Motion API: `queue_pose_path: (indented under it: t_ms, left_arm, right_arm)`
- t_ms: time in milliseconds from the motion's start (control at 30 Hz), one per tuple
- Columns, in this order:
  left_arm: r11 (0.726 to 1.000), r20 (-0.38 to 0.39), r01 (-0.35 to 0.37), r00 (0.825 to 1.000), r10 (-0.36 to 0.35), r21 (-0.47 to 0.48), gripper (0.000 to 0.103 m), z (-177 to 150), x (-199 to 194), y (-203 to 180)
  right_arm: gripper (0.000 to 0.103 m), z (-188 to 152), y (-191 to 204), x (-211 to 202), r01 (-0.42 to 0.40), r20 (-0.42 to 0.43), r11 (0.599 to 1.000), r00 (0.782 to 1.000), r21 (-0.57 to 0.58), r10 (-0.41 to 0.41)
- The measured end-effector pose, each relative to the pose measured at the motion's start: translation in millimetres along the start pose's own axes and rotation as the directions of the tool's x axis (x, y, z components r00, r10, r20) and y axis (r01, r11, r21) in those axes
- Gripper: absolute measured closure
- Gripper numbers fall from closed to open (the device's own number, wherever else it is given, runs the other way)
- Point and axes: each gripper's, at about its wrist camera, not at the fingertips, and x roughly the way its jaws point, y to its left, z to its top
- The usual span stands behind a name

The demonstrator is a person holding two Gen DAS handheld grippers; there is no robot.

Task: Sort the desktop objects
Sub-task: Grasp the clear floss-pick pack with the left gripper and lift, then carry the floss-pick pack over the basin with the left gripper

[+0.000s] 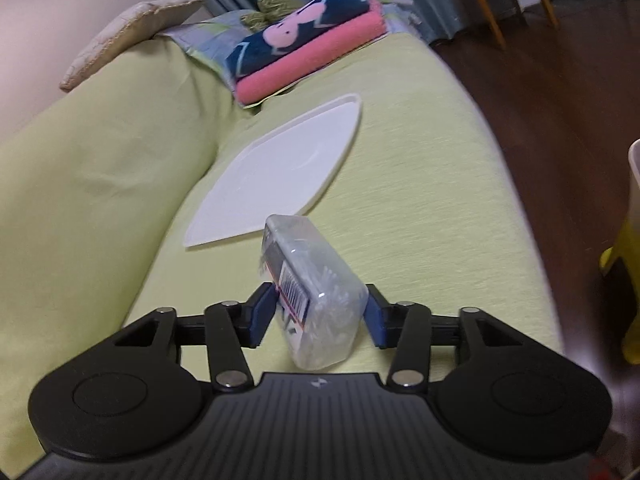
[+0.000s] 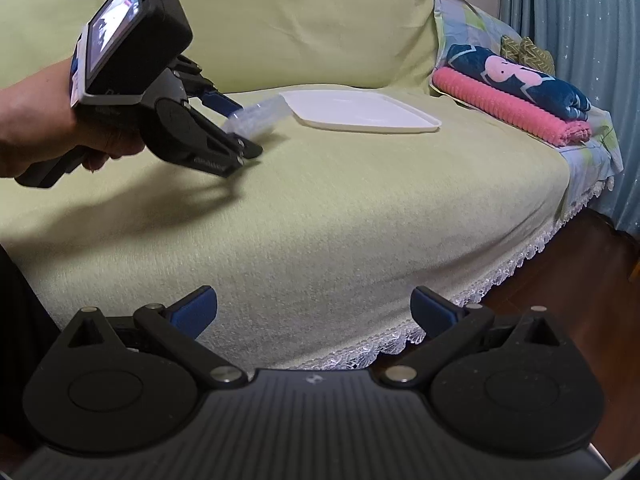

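On the green-covered sofa seat (image 2: 320, 220), the left gripper (image 1: 318, 312) clamps a clear plastic box (image 1: 312, 292) near the flat white plastic tray (image 1: 280, 168); the right gripper (image 2: 314, 312) gapes empty over the front edge.

- sofa cover (image 2: 320, 208): pale yellow-green, white lace trim along its edge
- tray (image 1: 280, 168): plain white
- plastic box (image 1: 316, 292): clear, with a barcode label
- folded towels (image 2: 516, 96): pink under navy with a pink figure
- left gripper (image 1: 318, 312) and right gripper (image 2: 314, 312): black, blue pads
- curtain (image 2: 580, 20): blue-grey, tiny white stars
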Motion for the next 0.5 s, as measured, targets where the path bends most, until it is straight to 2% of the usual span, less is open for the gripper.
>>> queue_pose_path:
  t_ms: [67, 100, 133, 233, 367, 467, 500]
  left_arm:
    - [0.998, -0.003, 0.042, 0.999, -0.043, -0.054, 0.037, 0, 0, 3]
    - [0.995, -0.001, 0.055, 0.998, -0.055, -0.082, 0.026, -2, -1, 6]
    - [0.992, 0.002, 0.062, 0.998, -0.062, -0.111, 0.021, -3, -1, 9]
    - [0.972, 0.013, 0.075, 0.997, -0.074, -0.223, 0.020, -5, -3, 26]
    - [0.920, 0.012, 0.139, 0.989, -0.145, -0.367, 0.021, -9, 6, 44]
    - [0.902, 0.004, 0.172, 0.983, -0.185, -0.396, 0.030, -10, 12, 47]
    - [0.898, -0.002, 0.178, 0.981, -0.196, -0.402, 0.038, -10, 14, 48]
  right_arm:
    - [0.001, 0, -1, 0, 0.001, -0.001, 1.000, 1.000, 0.002, -0.001]
    - [0.001, -1, -1, 0, 0.002, -0.003, 1.000, 1.000, 0.002, -0.002]
    - [0.001, -1, -1, 0, 0.002, -0.004, 1.000, 1.000, 0.003, -0.002]
    - [0.001, -2, -2, 0, 0.003, -0.007, 1.000, 1.000, 0.004, -0.003]
    - [0.001, -4, -1, 0, 0.002, -0.012, 1.000, 1.000, -0.002, -0.002]
    - [0.001, -4, -1, 0, 0.005, -0.009, 1.000, 1.000, -0.002, -0.005]
    - [0.001, -4, -2, 0, 0.005, -0.007, 1.000, 1.000, -0.001, -0.005]
